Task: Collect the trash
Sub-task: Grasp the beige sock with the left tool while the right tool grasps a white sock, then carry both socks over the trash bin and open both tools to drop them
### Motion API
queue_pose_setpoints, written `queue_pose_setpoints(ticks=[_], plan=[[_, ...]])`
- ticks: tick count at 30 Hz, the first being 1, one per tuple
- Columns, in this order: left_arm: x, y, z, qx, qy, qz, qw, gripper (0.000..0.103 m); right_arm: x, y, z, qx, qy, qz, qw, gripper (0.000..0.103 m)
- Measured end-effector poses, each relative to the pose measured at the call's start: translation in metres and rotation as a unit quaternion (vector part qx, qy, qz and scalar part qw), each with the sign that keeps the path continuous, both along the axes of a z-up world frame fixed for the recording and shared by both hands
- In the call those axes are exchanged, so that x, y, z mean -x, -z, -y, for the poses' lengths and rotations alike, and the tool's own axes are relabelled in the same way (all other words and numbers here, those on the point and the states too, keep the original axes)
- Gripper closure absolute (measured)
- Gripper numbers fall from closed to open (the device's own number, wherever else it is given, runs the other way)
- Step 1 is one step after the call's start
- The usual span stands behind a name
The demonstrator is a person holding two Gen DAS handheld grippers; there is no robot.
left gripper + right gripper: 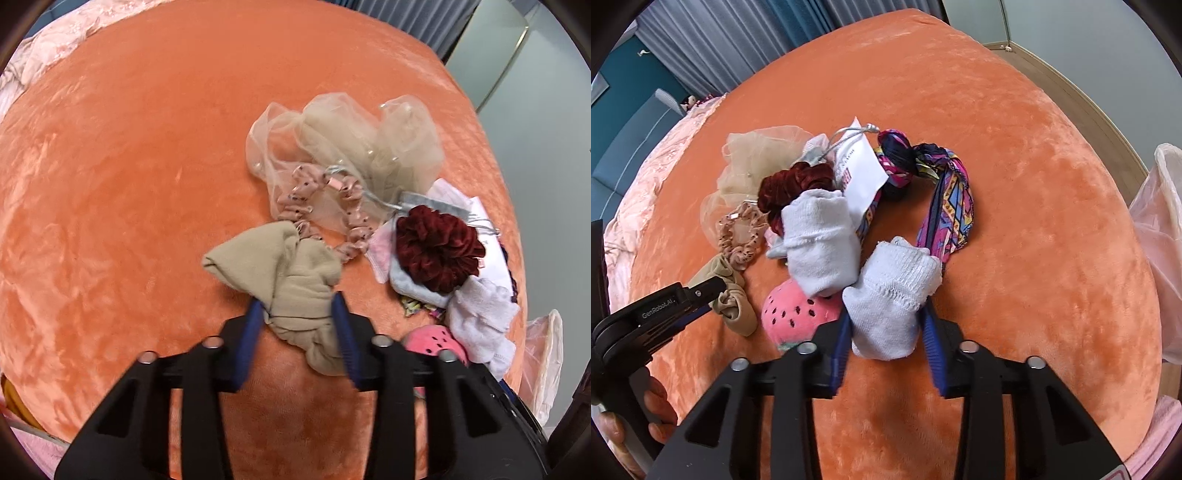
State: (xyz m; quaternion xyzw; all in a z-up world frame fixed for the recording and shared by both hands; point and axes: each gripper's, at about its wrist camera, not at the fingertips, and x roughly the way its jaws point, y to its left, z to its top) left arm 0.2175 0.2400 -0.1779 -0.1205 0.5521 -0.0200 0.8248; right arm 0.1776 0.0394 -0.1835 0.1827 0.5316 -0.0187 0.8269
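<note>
On the orange plush bedcover [129, 184] lies a heap of small items. My left gripper [296, 301] points down at a crumpled beige sock [273, 258], and its blue pads press the sock's lower folds from both sides. The right wrist view shows that gripper [716, 291] at the left, clamped on the beige sock [735, 306]. My right gripper [886, 308] is shut on a white sock [894, 280] that bulges up between its pads. A second white sock [820, 240] lies just beyond it.
The heap holds a beige tulle scrunchie [351, 144], a pink dotted scrunchie [321, 210], a dark red velvet scrunchie [436, 247], a pink strawberry plush [798, 314], a patterned headband [949, 199] and a white tag [864, 173]. A clear plastic bag [1160, 221] hangs off the bed's right edge.
</note>
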Motion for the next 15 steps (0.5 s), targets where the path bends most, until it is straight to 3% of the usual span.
queue_pose_setpoints(ticks=[7,8,15], plan=[[0.025,-0.032,0.004,-0.015,0.007,0.032,0.9994,0.089,0.025,-0.033,0.011,0.003,0.005,0.034,0.999,0.077],[0.031,-0.039,0.005,-0.015,0.010,0.038,0.9991,0.102,0.030,-0.042,0.013,0.009,0.004,0.043,0.999,0.077],[0.066,-0.099,0.045,-0.014,0.070,0.106,0.9917,0.103,0.062,-0.087,0.040,0.015,0.028,0.085,0.996,0.077]])
